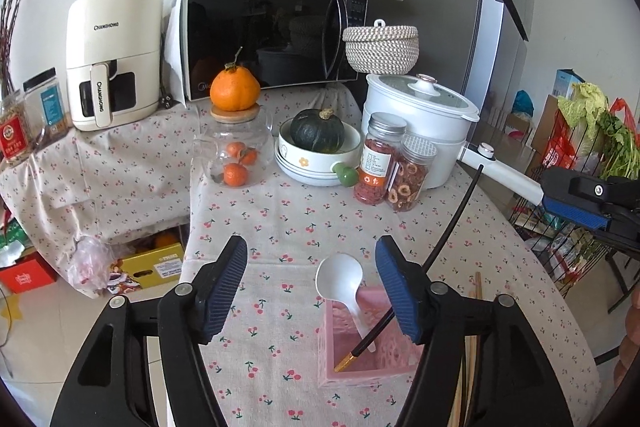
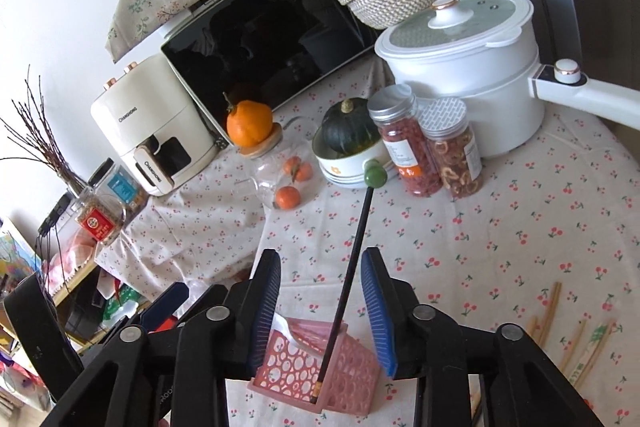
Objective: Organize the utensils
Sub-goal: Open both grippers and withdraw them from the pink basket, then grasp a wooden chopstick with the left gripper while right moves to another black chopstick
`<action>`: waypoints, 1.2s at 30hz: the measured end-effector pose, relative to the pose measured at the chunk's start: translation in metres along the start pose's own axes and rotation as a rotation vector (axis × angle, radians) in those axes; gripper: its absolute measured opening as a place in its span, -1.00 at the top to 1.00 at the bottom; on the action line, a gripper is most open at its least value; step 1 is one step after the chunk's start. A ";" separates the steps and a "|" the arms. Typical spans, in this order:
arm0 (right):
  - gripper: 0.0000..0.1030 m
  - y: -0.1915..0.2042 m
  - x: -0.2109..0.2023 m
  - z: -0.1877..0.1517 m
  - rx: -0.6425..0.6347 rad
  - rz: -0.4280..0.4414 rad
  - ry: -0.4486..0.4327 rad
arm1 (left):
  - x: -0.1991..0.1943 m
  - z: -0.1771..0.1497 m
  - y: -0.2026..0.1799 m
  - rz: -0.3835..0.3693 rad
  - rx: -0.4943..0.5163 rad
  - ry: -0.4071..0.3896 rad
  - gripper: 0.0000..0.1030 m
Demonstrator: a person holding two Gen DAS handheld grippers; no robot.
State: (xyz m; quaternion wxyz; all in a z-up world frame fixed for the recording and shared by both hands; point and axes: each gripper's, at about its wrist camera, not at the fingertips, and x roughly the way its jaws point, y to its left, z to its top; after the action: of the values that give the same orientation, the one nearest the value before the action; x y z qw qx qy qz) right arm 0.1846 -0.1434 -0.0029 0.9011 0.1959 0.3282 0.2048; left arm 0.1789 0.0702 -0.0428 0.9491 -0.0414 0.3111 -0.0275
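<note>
A pink perforated utensil holder (image 1: 362, 351) stands on the cherry-print tablecloth (image 1: 288, 227). A white spoon (image 1: 342, 287) and a black chopstick (image 1: 444, 235) with a gold tip lean inside it. My left gripper (image 1: 310, 287) is open, its right finger beside the holder. In the right wrist view the holder (image 2: 320, 371) sits below my open right gripper (image 2: 322, 311), and the black chopstick (image 2: 348, 287) stands free between the fingers, not clamped. Several wooden chopsticks (image 2: 576, 347) lie on the cloth to the right; they also show in the left wrist view (image 1: 476, 311).
At the back stand two jars (image 1: 394, 159), a white pot (image 1: 420, 123) with a long handle, a bowl with a squash (image 1: 318, 143), a glass teapot (image 1: 236, 155), a microwave (image 1: 272, 35) and an air fryer (image 1: 112, 55). The table drops off on the left.
</note>
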 end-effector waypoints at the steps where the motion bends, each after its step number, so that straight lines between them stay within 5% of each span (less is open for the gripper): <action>1: -0.01 -0.002 -0.006 0.000 -0.002 -0.004 -0.003 | -0.003 -0.001 -0.001 -0.002 -0.002 0.012 -0.51; 4: -0.29 -0.010 -0.023 -0.001 -0.013 -0.035 -0.009 | -0.011 -0.004 -0.004 -0.016 -0.005 0.056 -0.62; 10: -0.53 -0.030 -0.048 -0.013 -0.038 -0.128 0.035 | -0.028 -0.018 -0.024 -0.062 0.047 0.170 -0.70; 21: -0.61 -0.084 -0.069 -0.047 -0.004 -0.291 0.168 | -0.032 -0.055 -0.087 -0.192 0.171 0.376 -0.70; 28: -0.62 -0.129 -0.082 -0.055 0.066 -0.367 0.195 | -0.004 -0.076 -0.143 -0.165 0.271 0.447 -0.68; 32: -0.63 -0.156 -0.085 -0.053 0.124 -0.400 0.195 | 0.027 -0.086 -0.174 -0.159 0.307 0.484 -0.32; 36: -0.64 -0.179 -0.078 -0.054 0.148 -0.446 0.218 | 0.065 -0.088 -0.189 -0.117 0.293 0.507 0.29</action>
State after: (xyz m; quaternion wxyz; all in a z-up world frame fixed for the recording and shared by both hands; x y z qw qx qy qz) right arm 0.1366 -0.3204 -0.0889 0.8664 0.1610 0.4727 -0.0037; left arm 0.1737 -0.1282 -0.1336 0.8338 0.0865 0.5279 -0.1363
